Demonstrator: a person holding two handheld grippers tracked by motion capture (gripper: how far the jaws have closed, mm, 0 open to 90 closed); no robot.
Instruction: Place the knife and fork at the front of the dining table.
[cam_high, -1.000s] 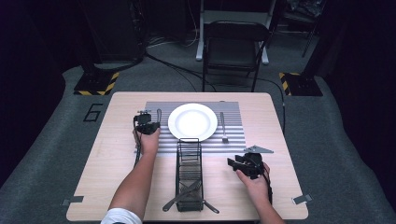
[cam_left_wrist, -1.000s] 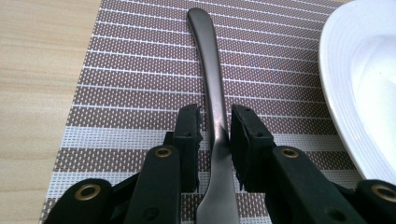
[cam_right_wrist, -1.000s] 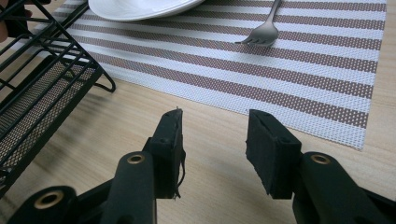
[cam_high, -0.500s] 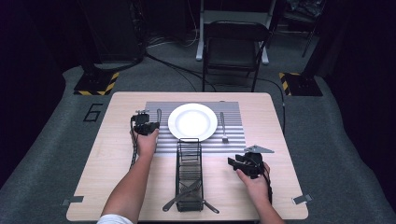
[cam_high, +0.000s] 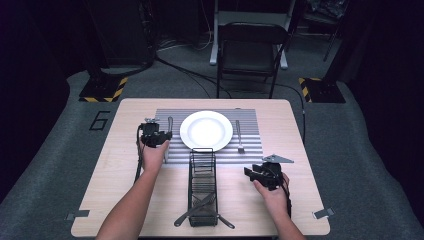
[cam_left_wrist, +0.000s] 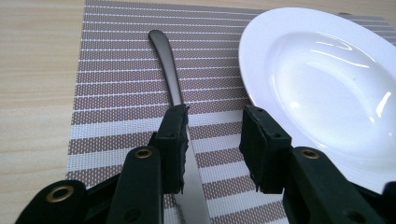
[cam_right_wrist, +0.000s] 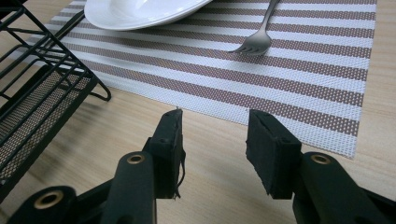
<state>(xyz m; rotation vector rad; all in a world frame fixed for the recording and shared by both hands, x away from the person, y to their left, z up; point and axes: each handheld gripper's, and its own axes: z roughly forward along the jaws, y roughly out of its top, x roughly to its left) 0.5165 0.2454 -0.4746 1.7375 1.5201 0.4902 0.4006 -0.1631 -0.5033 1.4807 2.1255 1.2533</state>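
Note:
A dark table knife (cam_left_wrist: 170, 74) lies on the striped placemat (cam_left_wrist: 116, 70), left of the white plate (cam_left_wrist: 322, 79). My left gripper (cam_left_wrist: 215, 121) hovers over the knife's blade end. Its jaws have just been opening and now stand apart, the left pad beside the blade without pressing it. From above, the left gripper (cam_high: 161, 134) sits at the mat's left edge by the knife (cam_high: 170, 124). My right gripper (cam_right_wrist: 215, 126) is open over bare wood near the mat's front right corner, with nothing between its fingers. It also appears in the high view (cam_high: 252, 172).
A fork (cam_high: 238, 135) lies on the placemat (cam_high: 250, 150) right of the plate (cam_high: 206, 130). A black wire rack (cam_high: 202, 185) stands in the table's middle front, with cutlery sticking out at its near end. A folding chair (cam_high: 252, 50) stands beyond the table.
The left gripper has lifted slightly off the placemat and its jaws have spread, leaving the knife lying flat. The right hand has kept still.

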